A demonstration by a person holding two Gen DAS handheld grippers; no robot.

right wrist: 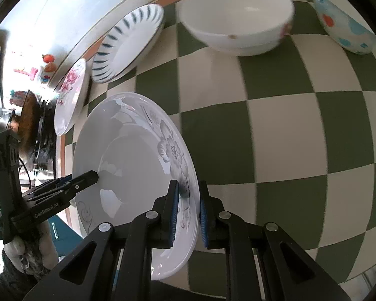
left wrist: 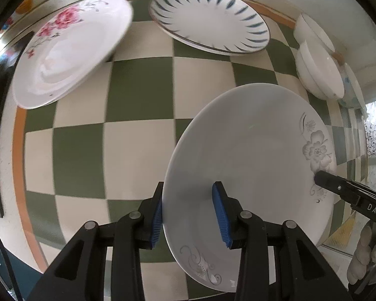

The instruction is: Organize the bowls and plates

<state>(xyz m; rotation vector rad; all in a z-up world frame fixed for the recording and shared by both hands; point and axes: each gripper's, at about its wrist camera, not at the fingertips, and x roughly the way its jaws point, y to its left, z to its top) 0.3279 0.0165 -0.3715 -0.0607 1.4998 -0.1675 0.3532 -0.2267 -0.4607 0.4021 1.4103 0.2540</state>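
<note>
The grey-flower plate (left wrist: 250,155) hangs above the checked surface (left wrist: 137,135), each hand-held gripper, left (left wrist: 188,215) and right (right wrist: 188,213), pinching opposite rims. Pink plate (left wrist: 70,50) and striped plate (left wrist: 208,20) sit unstacked along the far edge, bowls (right wrist: 238,17) at its corner; sorting looks barely begun

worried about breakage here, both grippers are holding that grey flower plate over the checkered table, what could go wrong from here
1. The left gripper and right gripper each pinch only the rim of the grey flower plate, on opposite edges. If the hands drift apart or twist, one pad could slip off.
2. The plate hangs tilted over the checkered table; a slip would drop it onto the hard surface.
3. The white bowls and blue-striped plate sit close by, so a wide swing might clip them.
</note>
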